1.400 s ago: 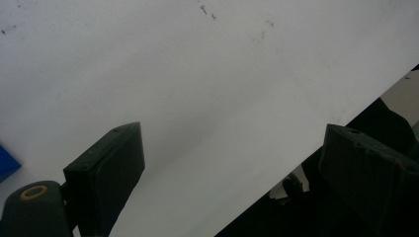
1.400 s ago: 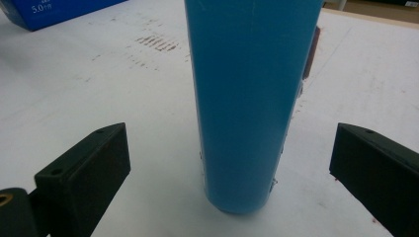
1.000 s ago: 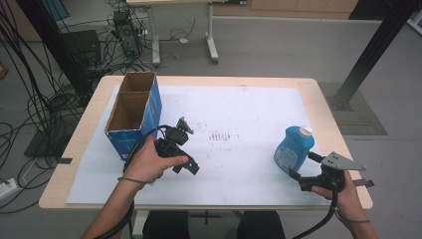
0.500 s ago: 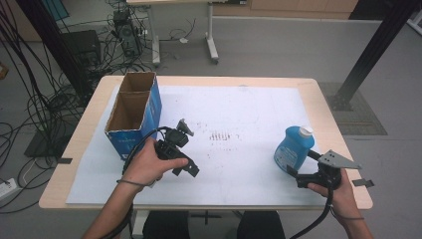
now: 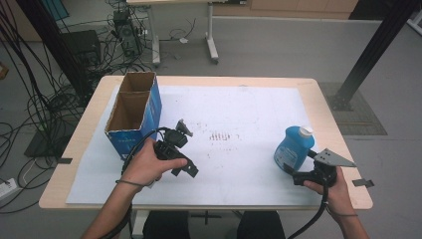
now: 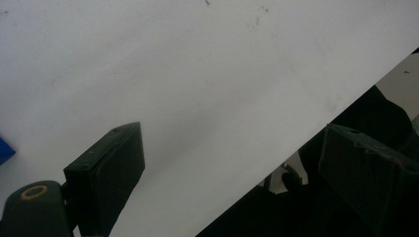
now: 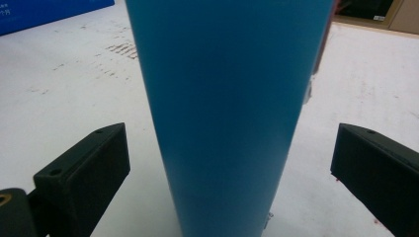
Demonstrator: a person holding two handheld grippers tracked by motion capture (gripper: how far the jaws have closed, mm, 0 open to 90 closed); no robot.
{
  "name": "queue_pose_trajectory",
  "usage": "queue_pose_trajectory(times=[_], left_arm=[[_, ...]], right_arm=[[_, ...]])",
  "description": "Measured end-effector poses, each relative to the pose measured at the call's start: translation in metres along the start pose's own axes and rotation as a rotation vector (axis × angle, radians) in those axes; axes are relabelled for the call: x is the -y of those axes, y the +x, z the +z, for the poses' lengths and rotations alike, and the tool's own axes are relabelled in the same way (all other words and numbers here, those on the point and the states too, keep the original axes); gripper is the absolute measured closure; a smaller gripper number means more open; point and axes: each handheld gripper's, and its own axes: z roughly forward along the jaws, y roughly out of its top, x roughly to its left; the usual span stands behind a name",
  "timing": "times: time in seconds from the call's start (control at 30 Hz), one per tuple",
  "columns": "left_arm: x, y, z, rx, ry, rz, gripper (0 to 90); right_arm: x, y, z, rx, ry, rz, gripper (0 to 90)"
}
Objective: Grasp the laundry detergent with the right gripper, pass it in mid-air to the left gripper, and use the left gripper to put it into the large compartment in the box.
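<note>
High view, left to right: blue cardboard box [image 5: 133,117], open-topped, near the table's [image 5: 201,80] left edge; left gripper [image 5: 180,149] just beside it, jaws spread, apparently over bare white sheet [image 5: 239,114]; blue bottle [image 5: 293,147] upright near the right edge, between the right gripper's [image 5: 293,172] spread jaws.

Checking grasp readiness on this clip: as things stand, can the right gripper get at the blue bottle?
Probably yes. In the right gripper view the blue bottle stands upright between the open jaws with a gap on each side. Nothing lies between the right gripper and the bottle on the white sheet.
</note>
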Motion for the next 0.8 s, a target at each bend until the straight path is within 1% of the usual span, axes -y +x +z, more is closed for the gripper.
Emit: queue_pose_trajectory(times=[0.37, 0.8], left_arm=[[0.000, 0.000, 0.001, 0.003, 0.008, -0.001, 10.7], [0.000, 0.001, 0.000, 0.002, 0.008, -0.002, 10.6]], right_arm=[[0.002, -0.003, 0.008, 0.007, -0.011, 0.007, 1.1], [0.002, -0.001, 0.018, 0.003, -0.020, 0.015, 1.0]])
